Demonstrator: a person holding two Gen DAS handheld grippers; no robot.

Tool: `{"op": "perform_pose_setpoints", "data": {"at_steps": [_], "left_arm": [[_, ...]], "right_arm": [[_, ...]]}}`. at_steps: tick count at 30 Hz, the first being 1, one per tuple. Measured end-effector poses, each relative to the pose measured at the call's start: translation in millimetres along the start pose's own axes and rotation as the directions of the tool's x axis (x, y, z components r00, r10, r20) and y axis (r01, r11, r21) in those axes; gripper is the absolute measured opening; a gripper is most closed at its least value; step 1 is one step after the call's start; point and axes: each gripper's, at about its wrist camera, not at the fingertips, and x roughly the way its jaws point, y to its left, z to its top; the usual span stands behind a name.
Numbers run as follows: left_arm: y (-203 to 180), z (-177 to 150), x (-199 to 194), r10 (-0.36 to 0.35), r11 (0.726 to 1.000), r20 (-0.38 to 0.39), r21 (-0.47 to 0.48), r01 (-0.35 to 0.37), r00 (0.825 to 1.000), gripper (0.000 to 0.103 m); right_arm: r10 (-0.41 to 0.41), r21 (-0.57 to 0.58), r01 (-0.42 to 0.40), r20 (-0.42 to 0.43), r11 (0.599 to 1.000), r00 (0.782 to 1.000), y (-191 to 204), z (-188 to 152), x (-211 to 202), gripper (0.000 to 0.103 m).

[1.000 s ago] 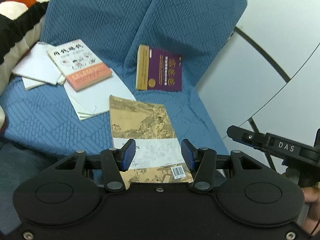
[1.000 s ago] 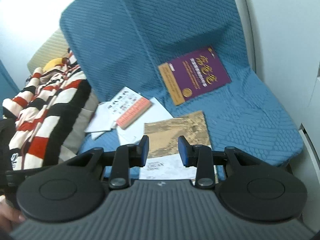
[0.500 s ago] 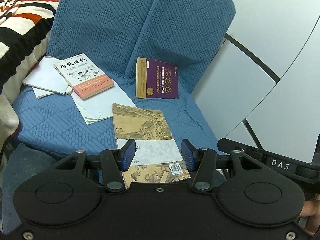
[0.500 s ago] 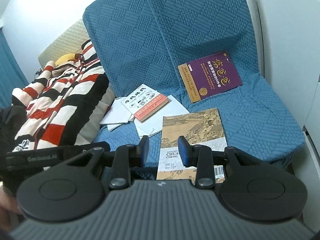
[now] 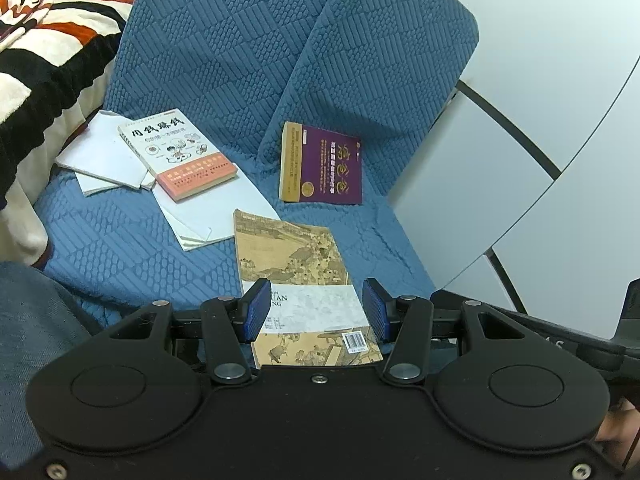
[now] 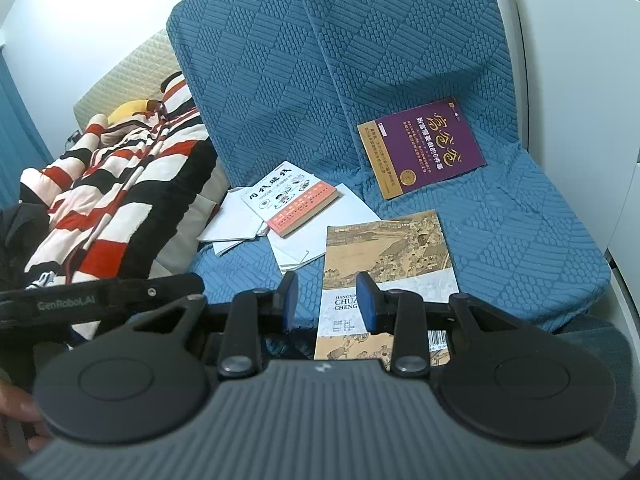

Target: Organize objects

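A tan painted-scene book (image 5: 296, 264) (image 6: 390, 256) lies at the front edge of a blue-covered chair seat (image 5: 120, 248) (image 6: 540, 240). A purple book (image 5: 326, 166) (image 6: 424, 148) leans against the backrest. A white and salmon book (image 5: 180, 152) (image 6: 292, 200) rests on loose white papers (image 5: 224, 212) (image 6: 320, 228). My left gripper (image 5: 316, 308) is open and empty, hovering over the tan book's near end. My right gripper (image 6: 328, 300) is open and empty, just left of that book.
A striped red, black and white blanket (image 6: 100, 200) (image 5: 48, 40) lies left of the chair. White cabinet panels (image 5: 540, 140) stand to the right. The other gripper's body (image 6: 100, 300) shows at the left of the right wrist view.
Both grippers have pulled back and up from the chair, so more of the seat and blanket shows. The books have not moved. Both grippers stay open.
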Motion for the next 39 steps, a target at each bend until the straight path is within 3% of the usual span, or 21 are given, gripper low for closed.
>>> {"op": "perform_pose_setpoints", "data": {"at_steps": [11,24,30,32,34,39], "left_arm": [[5.8,-1.0,-1.7,-0.008,1.000,-0.007,-0.005,0.008,1.000,0.050],[32.7,9.9,44.4,0.008,1.000,-0.002,-0.024,-0.008,1.000,0.059],[51.9,17.0,77.2,0.008,0.999,-0.020,-0.046,-0.009,1.000,0.061],[58.8,17.5,88.5,0.018,0.998,-0.029,-0.053,-0.019,0.999,0.062],[66.5,16.8,100.8,0.023,0.998,-0.046,-0.059,-0.025,0.999,0.062],[83.6,17.2,124.6,0.033,0.996,-0.074,-0.082,-0.039,0.997,0.062]], "right_arm": [[-0.013,-0.009,0.013,-0.022,1.000,1.000,2.5,-0.8,9.1,0.036],[-0.049,-0.030,0.048,-0.041,0.998,0.998,-11.1,4.7,52.9,0.036],[-0.060,-0.039,0.058,-0.057,0.998,0.997,-19.3,6.6,83.6,0.044],[-0.069,-0.038,0.066,-0.067,0.997,0.995,-22.8,6.9,93.2,0.050],[-0.075,-0.029,0.073,-0.072,0.997,0.995,-27.6,8.0,101.6,0.063],[-0.086,-0.028,0.084,-0.083,0.996,0.993,-38.5,12.9,123.1,0.065]]}}
